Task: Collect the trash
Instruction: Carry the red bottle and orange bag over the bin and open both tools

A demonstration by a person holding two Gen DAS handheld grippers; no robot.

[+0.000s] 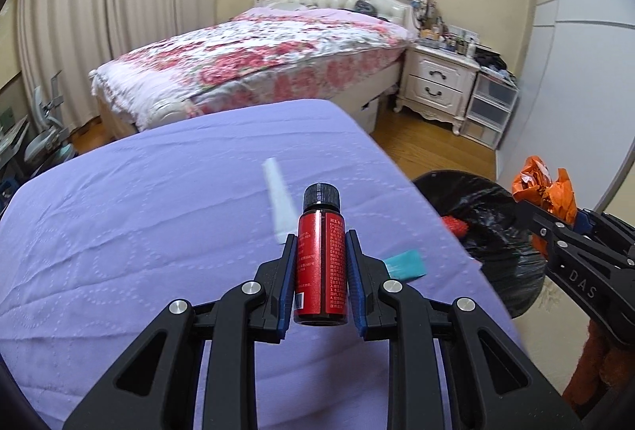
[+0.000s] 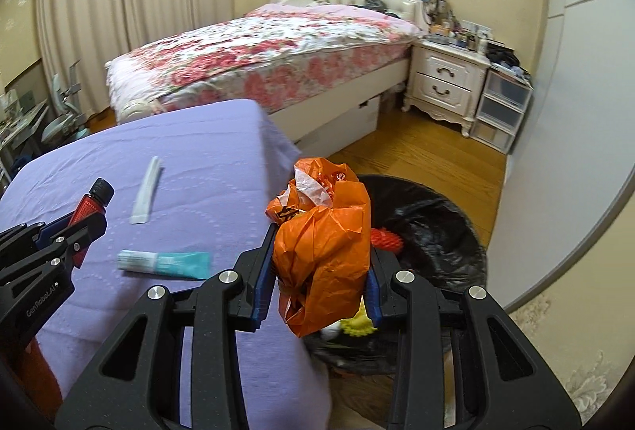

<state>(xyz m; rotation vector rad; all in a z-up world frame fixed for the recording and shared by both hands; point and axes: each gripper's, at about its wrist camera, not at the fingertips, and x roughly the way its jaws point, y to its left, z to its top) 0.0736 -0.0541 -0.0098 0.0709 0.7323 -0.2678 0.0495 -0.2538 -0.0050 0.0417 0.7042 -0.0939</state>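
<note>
One small red bottle [image 1: 320,263] with a black screw cap is clamped upright between the jaws of the left gripper [image 1: 320,271], above the lilac-covered desk [image 1: 139,231]. Fine print runs down its label, too small to be read. One crumpled orange plastic bag [image 2: 321,243] is clamped in the jaws of the right gripper [image 2: 319,271] and is held over the near rim of one bin lined with a black bag [image 2: 436,227], which stands on the wooden floor just beside the desk, at 3 o'clock from it.

Two tubes are left lying on the desk: one white tube [image 2: 146,196] at 11 o'clock from the orange bag and one teal-and-white tube [image 2: 164,264] at 9 o'clock from it, well apart from each other. Inside the bin one red knobbly item [image 2: 387,240] and one yellow item [image 2: 359,325] are seen.

"DAS" is read on the right gripper's arm in the left wrist view; "GenRobot.AI" is read on the left gripper's arm in the right wrist view.
</note>
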